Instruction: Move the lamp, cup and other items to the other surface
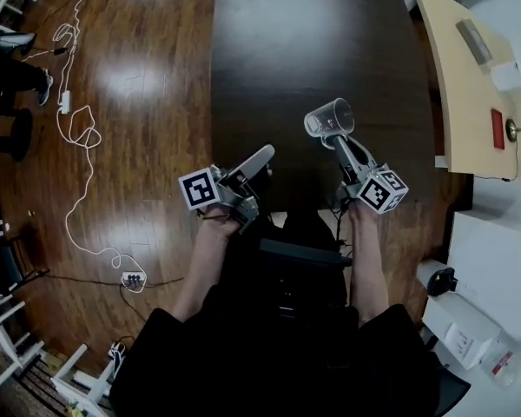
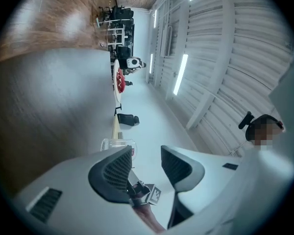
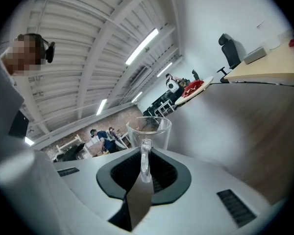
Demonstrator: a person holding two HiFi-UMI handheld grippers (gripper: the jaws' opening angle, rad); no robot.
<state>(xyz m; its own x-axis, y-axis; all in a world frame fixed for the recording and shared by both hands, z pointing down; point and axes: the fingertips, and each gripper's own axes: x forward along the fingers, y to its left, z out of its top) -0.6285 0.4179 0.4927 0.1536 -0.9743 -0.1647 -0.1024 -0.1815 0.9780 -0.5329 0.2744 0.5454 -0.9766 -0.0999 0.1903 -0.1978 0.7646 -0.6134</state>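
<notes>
Your right claw (image 3: 146,169) is clenched on the thin handle of the clear handled cup (image 3: 148,127). The handle is pinched between the ribbed black pads and the bowl stands out beyond the tips. In the head view the cup hangs in the air at centre right of the frame, tipped over with its mouth towards the upper left, over the near part of the dark brown table (image 1: 278,59). Your left claw (image 2: 146,166) is released. Its jaws stand apart with nothing between them, and it sits at the lower centre of the head view, apart from the cup.

Judge the cup as light, stiff and smooth. Whether it is glass or hard plastic can't be told, so treat it as breakable. A grip on the handle alone lets the bowl swing about the pads, and the slick handle may slip if you jolt it. Set it down base first, and gently.

The dark table looks flat and hard, with a dull sheen. At the upper right edge of the frame a pale wooden table (image 1: 456,85) carries a grey block (image 1: 474,42) and a few small things. The glossy wooden floor (image 1: 148,163) fills the left side, with a white cable (image 1: 65,102) trailing across it.
</notes>
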